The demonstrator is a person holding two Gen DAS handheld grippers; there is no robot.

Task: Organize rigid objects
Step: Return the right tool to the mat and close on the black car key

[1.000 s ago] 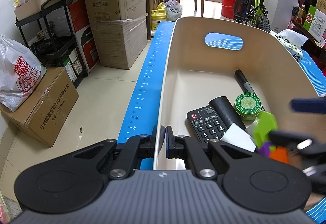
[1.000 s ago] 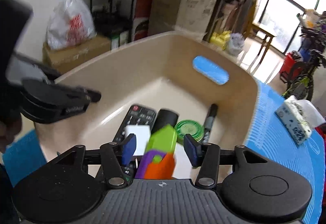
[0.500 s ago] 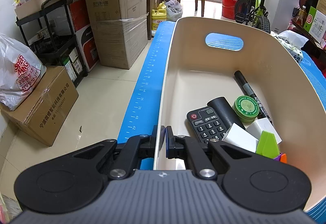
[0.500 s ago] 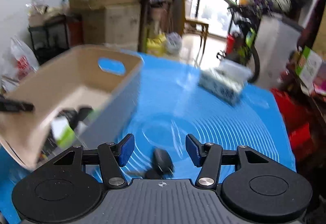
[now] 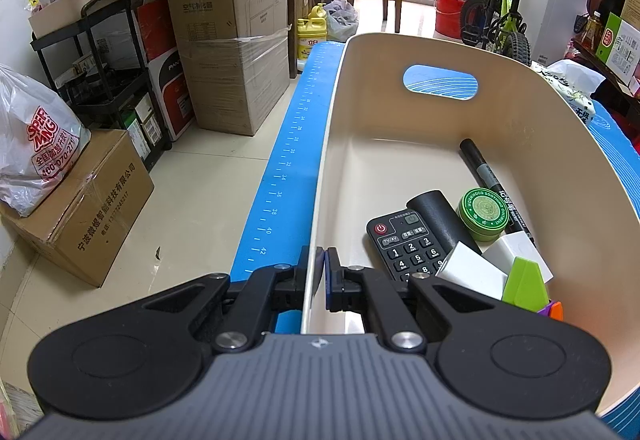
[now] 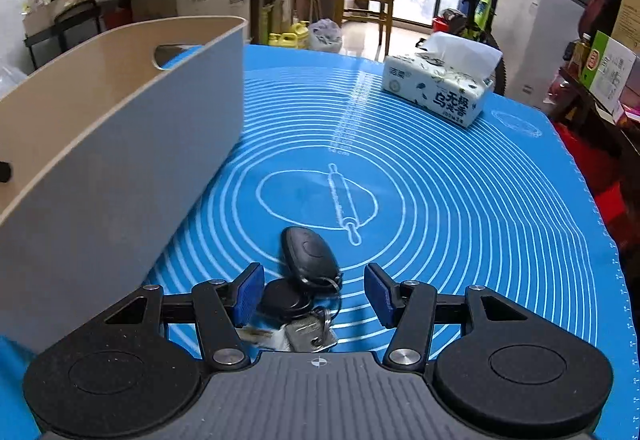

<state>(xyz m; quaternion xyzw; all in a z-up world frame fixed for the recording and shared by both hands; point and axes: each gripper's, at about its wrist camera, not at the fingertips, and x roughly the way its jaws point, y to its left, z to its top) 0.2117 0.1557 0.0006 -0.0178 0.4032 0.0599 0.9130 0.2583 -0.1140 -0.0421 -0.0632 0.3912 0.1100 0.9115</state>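
Blue mat [image 6: 440, 199]: right gripper [image 6: 314, 292], toy dropped in bin [image 5: 520, 99], now open over keys [image 6: 308, 280]; left gripper [image 5: 321, 280] clamps bin wall.

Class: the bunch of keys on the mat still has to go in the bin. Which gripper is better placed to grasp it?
Right. The right gripper stands open around the keys, while the left gripper is shut on the bin wall.

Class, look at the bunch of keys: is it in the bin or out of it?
Out. The keys lie on the blue mat, beside the bin, between the open pads of the right gripper, which do not touch them.
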